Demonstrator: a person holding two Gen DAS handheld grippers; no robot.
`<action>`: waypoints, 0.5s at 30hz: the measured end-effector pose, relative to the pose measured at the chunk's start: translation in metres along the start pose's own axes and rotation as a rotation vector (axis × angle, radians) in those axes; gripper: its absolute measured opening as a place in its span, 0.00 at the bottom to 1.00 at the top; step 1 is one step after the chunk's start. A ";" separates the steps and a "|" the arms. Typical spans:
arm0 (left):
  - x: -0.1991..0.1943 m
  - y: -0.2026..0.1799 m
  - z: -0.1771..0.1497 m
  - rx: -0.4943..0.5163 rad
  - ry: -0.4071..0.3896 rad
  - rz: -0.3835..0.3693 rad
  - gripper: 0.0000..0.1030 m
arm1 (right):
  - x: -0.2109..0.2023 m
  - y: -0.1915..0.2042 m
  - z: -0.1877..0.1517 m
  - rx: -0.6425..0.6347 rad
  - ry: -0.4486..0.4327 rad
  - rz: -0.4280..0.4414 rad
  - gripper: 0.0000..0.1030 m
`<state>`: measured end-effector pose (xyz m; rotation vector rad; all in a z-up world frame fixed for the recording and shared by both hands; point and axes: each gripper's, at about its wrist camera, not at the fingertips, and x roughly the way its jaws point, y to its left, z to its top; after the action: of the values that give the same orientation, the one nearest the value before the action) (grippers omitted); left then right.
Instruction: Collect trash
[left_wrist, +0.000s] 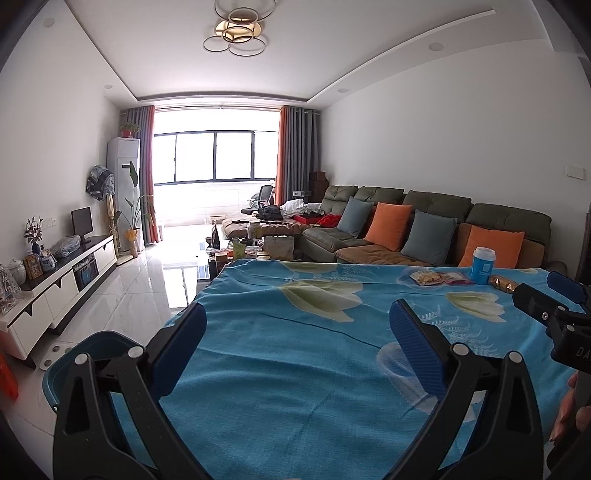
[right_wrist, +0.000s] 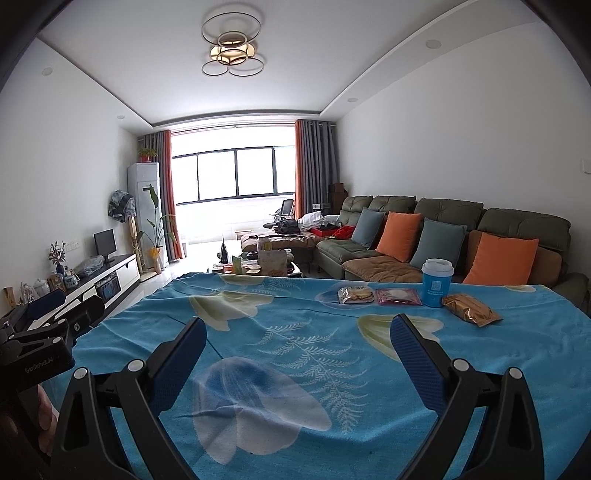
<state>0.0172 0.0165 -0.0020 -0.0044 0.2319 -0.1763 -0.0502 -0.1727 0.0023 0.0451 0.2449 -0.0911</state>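
On the far right of the blue floral tablecloth lie a clear snack packet, a pink packet and a golden wrapper. A blue paper cup with a white lid stands upright between them. My right gripper is open above the cloth, well short of these items. My left gripper is open too and holds nothing. In the left wrist view the same cup and packets sit far right. A blue bin stands just off the table's left edge.
A green sofa with orange and grey cushions runs behind the table on the right. A cluttered coffee table stands beyond the far edge. A white TV cabinet lines the left wall, with tiled floor between.
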 end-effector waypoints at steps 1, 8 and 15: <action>-0.001 0.000 0.000 0.001 -0.002 0.001 0.95 | -0.001 -0.001 0.000 0.002 -0.003 -0.001 0.94; -0.003 -0.001 0.000 0.007 -0.010 0.003 0.95 | -0.002 -0.002 0.001 0.004 -0.003 -0.005 0.94; -0.001 -0.002 0.000 0.012 -0.014 0.003 0.95 | -0.002 0.000 0.002 0.002 -0.004 -0.001 0.94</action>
<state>0.0156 0.0148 -0.0015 0.0067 0.2170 -0.1743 -0.0515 -0.1728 0.0048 0.0470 0.2413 -0.0929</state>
